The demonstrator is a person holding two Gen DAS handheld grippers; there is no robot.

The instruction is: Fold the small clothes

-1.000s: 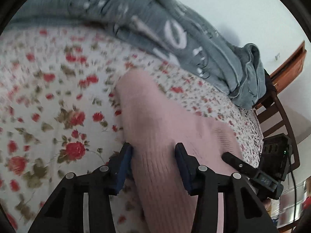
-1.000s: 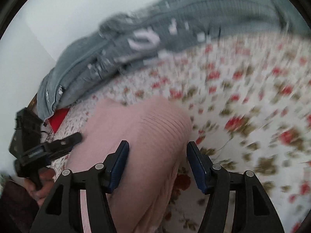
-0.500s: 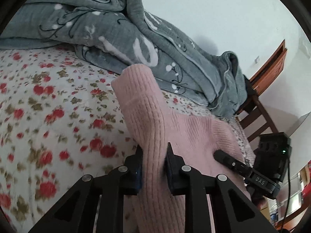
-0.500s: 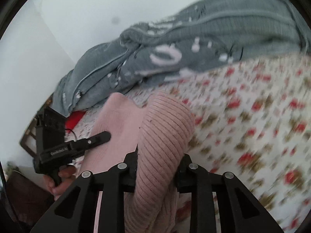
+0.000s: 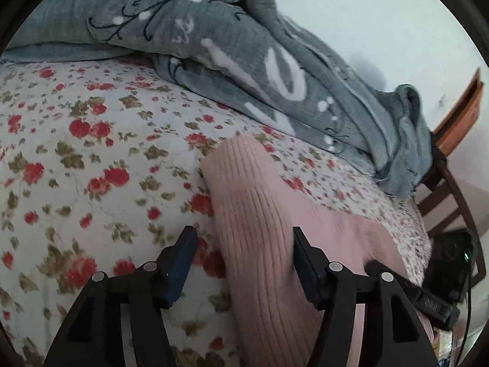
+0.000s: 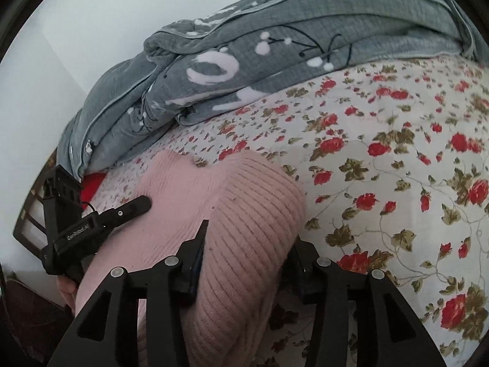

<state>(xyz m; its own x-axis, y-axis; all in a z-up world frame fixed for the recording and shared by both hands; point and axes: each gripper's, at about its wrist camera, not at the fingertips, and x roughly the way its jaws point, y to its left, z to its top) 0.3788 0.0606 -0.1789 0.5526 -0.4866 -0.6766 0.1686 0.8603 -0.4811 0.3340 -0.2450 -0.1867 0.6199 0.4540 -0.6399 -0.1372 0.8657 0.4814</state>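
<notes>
A pink ribbed knit garment (image 5: pixel 253 214) lies on the floral bedsheet (image 5: pixel 76 159). My left gripper (image 5: pixel 244 266) is open, its jaws wide apart on either side of one ribbed edge. In the right wrist view the same pink garment (image 6: pixel 244 214) lies between the jaws of my right gripper (image 6: pixel 247 263), which is open; the cloth bulges up over the fingers and hides the pads. The left gripper's body (image 6: pixel 91 226) shows at the left of the right wrist view, resting on the pink cloth.
A rumpled grey blanket (image 5: pixel 244 61) with white patterns is piled along the bed's far side, also in the right wrist view (image 6: pixel 244 61). A wooden chair (image 5: pixel 449 202) stands past the bed's edge. A white wall is behind.
Half a second ago both grippers were shut on the pink garment and held it up. Now both have opened and the garment lies lower on the sheet.
</notes>
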